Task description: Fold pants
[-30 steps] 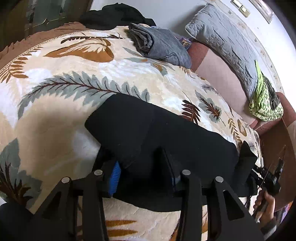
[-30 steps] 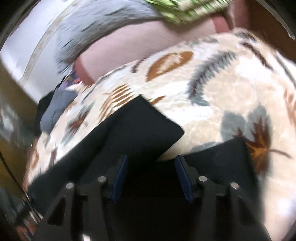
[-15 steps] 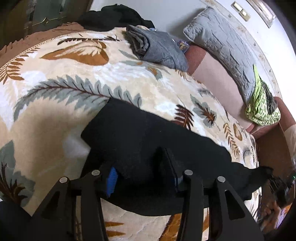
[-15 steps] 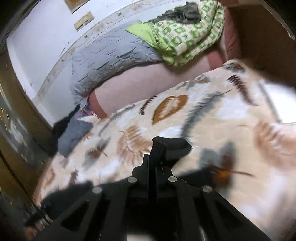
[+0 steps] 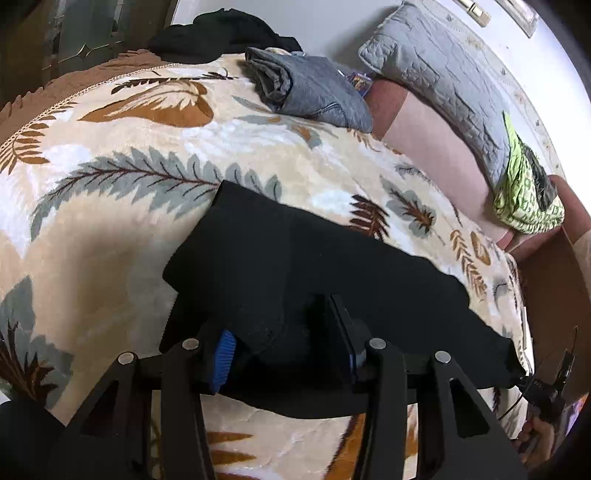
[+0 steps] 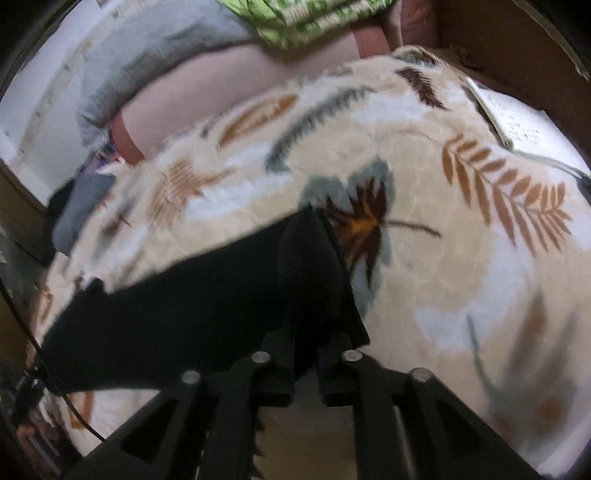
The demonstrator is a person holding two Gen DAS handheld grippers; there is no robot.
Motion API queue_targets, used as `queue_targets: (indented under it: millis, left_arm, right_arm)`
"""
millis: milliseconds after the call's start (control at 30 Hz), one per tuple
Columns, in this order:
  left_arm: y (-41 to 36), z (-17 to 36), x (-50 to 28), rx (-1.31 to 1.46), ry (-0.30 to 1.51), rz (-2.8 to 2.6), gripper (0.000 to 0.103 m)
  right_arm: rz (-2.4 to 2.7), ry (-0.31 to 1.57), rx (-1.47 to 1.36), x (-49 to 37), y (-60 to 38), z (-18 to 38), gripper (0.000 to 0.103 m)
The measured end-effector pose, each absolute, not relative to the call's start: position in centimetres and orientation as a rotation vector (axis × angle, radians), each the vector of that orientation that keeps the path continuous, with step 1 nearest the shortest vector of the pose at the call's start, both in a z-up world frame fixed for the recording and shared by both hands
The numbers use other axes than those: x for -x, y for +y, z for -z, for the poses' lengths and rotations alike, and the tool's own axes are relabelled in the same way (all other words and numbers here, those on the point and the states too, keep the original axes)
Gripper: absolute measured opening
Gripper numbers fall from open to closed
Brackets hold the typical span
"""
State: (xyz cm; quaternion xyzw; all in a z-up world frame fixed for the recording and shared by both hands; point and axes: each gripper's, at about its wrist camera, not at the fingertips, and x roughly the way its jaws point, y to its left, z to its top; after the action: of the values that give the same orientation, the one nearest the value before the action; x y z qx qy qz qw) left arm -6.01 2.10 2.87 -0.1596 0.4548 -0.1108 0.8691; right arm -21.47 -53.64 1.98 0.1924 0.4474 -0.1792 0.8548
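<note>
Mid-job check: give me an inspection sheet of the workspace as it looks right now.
Surface: bed with a leaf-print blanket.
Job's things: black pants lying across the blanket, partly folded.
Clutter: folded grey garment, black clothes, grey pillow, green patterned cloth, paper at the bed's edge.
Grippers: left claw open, straddling a bunched fold; right claw shut on the pants' end.
Cables: thin black cable near the bed's edge.
Surroundings: white wall behind; brown surface beside the bed.
</note>
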Motion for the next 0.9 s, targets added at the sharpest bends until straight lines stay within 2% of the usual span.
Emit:
queue_targets:
  millis: [67, 100, 133, 167, 200, 433, 500, 600, 667, 900]
  left_arm:
    - [2.2, -3.1, 6.1, 0.327, 0.948, 0.234, 0.045]
    - [2.3, -3.3, 6.2, 0.322, 0.946, 0.234, 0.049]
    - [2.5, -3.4, 6.3, 0.319, 0.947, 0.23, 0.053]
    - [2.7, -3.4, 6.3, 0.321, 0.952, 0.224, 0.064]
    - [3.0, -3.4, 6.5, 0.33, 0.954, 0.218, 0.069]
    - [6.7, -4.0, 8.1, 0.386, 0.949, 0.169, 0.071]
    - [8.0, -4.6, 8.6, 0.401, 0.921, 0.149, 0.077]
    - [9.6, -5.4, 8.8, 0.432, 0.879, 0.123, 0.08]
    - [10.1, -5.7, 8.7, 0.443, 0.87, 0.128, 0.08]
    - [9.5, -5.8, 8.6, 0.406, 0.87, 0.177, 0.081]
  right_arm:
    - [0.412, 0.927, -0.356, 21.8, -53.0, -2.9, 0.02]
    - [0.428, 0.917, -0.337, 22.0, -52.9, -3.3, 0.03]
    - [0.436, 0.9, -0.322, 22.4, -52.6, -4.1, 0.04]
    - [0.437, 0.886, -0.319, 22.5, -52.5, -4.6, 0.043]
    - [0.436, 0.866, -0.321, 22.7, -52.3, -5.3, 0.043]
    - [0.363, 0.77, -0.307, 22.0, -49.3, -8.7, 0.047]
    - [0.34, 0.755, -0.252, 20.7, -47.3, -9.6, 0.05]
    - [0.221, 0.752, -0.249, 18.8, -44.7, -10.2, 0.05]
    - [0.085, 0.763, -0.27, 16.9, -42.0, -9.8, 0.054]
    - [-0.157, 0.877, -0.247, 9.9, -33.6, -5.1, 0.058]
